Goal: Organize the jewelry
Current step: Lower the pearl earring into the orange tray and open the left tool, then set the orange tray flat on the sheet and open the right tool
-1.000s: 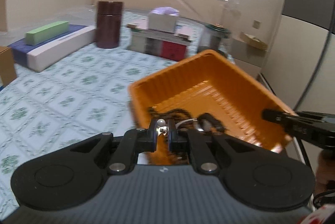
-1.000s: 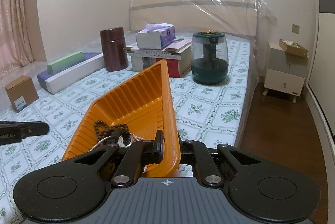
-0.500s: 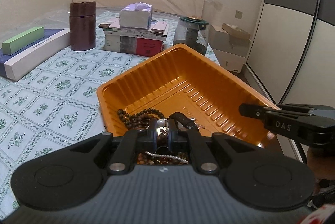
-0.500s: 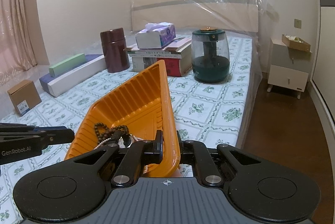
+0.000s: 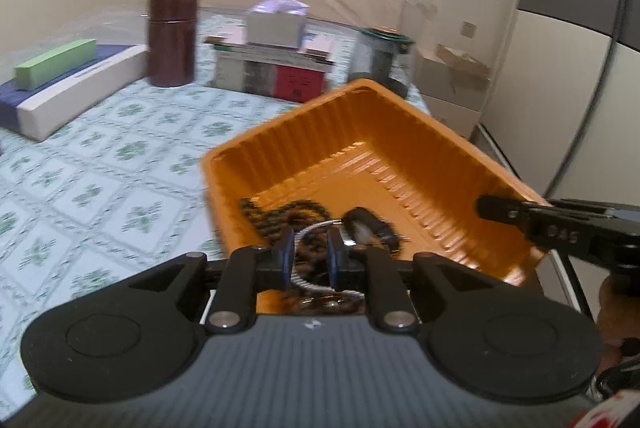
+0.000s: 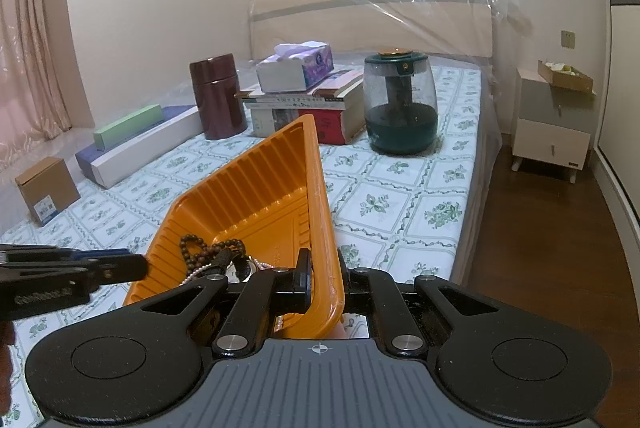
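An orange ribbed tray (image 5: 404, 163) holds a dark bead bracelet (image 5: 280, 214), a watch (image 5: 360, 228) and a pearl strand. My left gripper (image 5: 310, 258) is open over the tray's near corner, with nothing between its pads. My right gripper (image 6: 324, 278) is shut on the orange tray's rim (image 6: 320, 211) and holds it tilted above the bed. The bead bracelet (image 6: 208, 250), the watch (image 6: 240, 270) and a pearl strand (image 6: 192, 274) lie in the tray's low corner. The left gripper's tip (image 6: 108, 268) shows at the tray's left side.
On the patterned bed sheet (image 6: 400, 195) stand a dark red canister (image 6: 218, 95), a tissue box (image 6: 296, 65) on stacked boxes, a green jar (image 6: 400, 107), a long white box (image 6: 136, 139) and a cardboard box (image 6: 46, 189). A nightstand (image 6: 554, 123) stands right of the bed.
My left gripper has opened and let go of the small pearl piece it held, which is no longer between the fingers. The right gripper keeps hold of the tray.
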`<state>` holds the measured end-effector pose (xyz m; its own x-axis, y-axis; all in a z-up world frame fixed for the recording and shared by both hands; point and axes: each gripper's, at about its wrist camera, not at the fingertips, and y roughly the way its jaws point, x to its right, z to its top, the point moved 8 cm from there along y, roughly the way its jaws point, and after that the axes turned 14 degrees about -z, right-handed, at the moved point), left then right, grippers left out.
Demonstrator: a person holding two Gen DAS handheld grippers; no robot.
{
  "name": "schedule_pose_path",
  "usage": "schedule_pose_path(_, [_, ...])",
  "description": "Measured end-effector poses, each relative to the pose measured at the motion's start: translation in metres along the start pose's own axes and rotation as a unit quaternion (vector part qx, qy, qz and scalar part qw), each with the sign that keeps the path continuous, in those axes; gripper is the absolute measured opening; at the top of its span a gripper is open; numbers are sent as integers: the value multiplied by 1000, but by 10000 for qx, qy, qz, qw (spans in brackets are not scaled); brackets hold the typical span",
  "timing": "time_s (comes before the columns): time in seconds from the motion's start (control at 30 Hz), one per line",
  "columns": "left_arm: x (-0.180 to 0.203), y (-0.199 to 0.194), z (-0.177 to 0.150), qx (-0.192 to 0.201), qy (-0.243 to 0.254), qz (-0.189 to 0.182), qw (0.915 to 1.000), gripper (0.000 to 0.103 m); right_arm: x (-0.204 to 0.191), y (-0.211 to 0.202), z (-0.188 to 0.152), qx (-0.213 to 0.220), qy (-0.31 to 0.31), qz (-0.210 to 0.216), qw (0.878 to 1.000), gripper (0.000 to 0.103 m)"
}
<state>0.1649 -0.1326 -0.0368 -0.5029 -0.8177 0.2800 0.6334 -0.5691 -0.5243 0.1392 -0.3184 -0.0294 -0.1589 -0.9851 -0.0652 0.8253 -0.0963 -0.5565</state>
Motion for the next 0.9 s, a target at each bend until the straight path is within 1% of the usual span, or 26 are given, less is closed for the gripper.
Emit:
schedule_pose_path(0.17, [-27,-24,-7,128,-250,389,9988,15,7,6,-2,-84,112,74,9999,8])
schedule_pose_path(0.3, [-41,-38,-14,145,-396,589,9974,15,15,14,-1,-157,278,225,9992,8])
schedule_pose_path(0.5, [-49,-50,-27,110,-540,742,9957,18,41,39,0,-505,815,599,9936,8])
schedule_pose_path(0.7, [-50,-57,-41,58,-699,807,9943,20,65,63,-11,-988,1282,992,9818,9])
schedule_pose_path(0.87, [-54,-65,-48,59,-748,946,9927,30,76,66,-21,-1077,1672,1136,9734,9])
schedule_pose_path(0.9, [-55,-68,-49,70,-767,979,9922,34,77,66,-23,-1092,1766,1154,9714,9])
